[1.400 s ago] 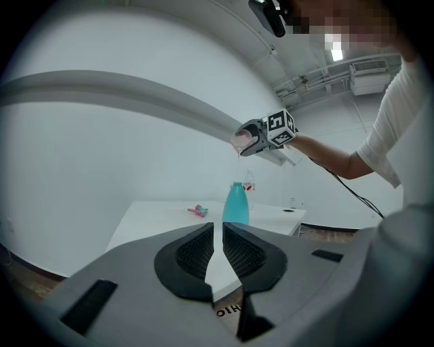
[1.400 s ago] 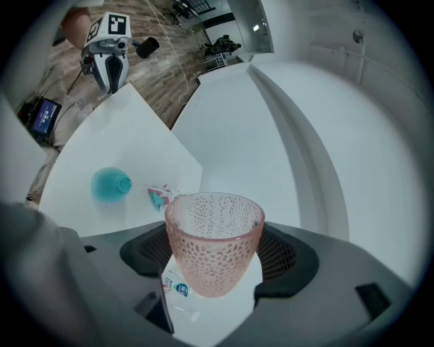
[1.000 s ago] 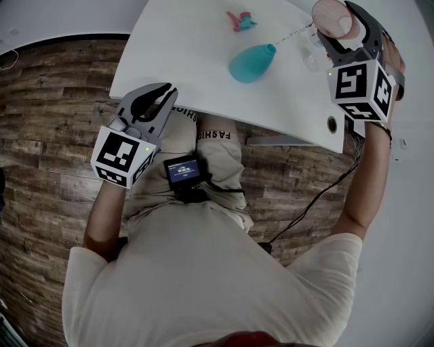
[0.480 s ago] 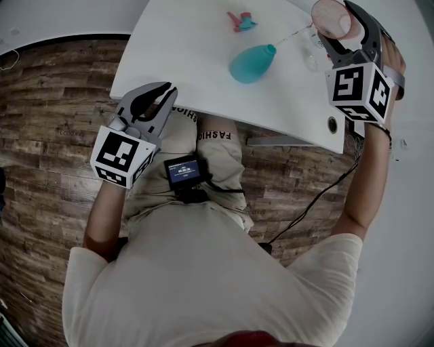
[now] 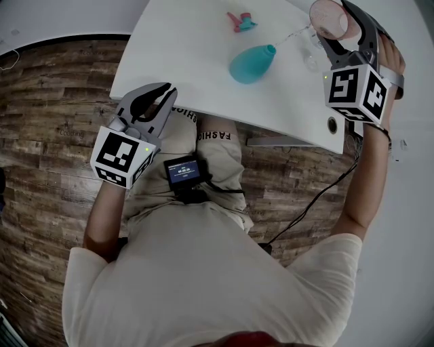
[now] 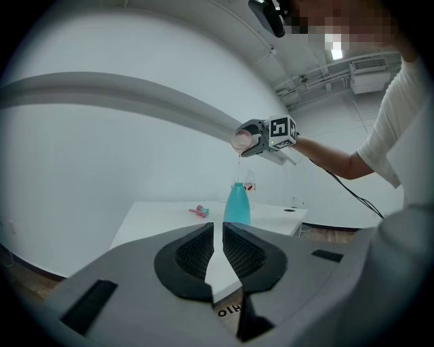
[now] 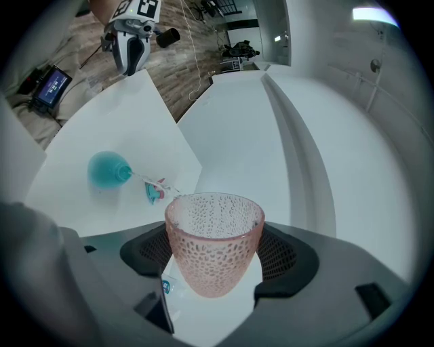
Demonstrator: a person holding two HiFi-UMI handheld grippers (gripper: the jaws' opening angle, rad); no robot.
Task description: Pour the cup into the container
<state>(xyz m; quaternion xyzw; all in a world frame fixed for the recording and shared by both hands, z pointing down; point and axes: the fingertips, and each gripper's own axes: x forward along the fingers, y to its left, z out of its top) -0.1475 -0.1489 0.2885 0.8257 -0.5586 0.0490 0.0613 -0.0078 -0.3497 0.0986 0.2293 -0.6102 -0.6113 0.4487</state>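
Grips pink cup (image 7: 214,240) mid-wall in right gripper (image 5: 337,27) — probably light, stiff, slick — tipped over teal bottle (image 5: 251,63) toward table's (image 5: 176,41) right edge; left gripper (image 5: 150,101) barely parted, empty.

We see a white surface (image 5: 176,54) carrying an upright teal container (image 5: 249,64), with a small pink-and-teal item (image 5: 241,21) near it.

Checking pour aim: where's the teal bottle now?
Head view, top centre: the bottle stands on the table, left of the cup in the right tongs.
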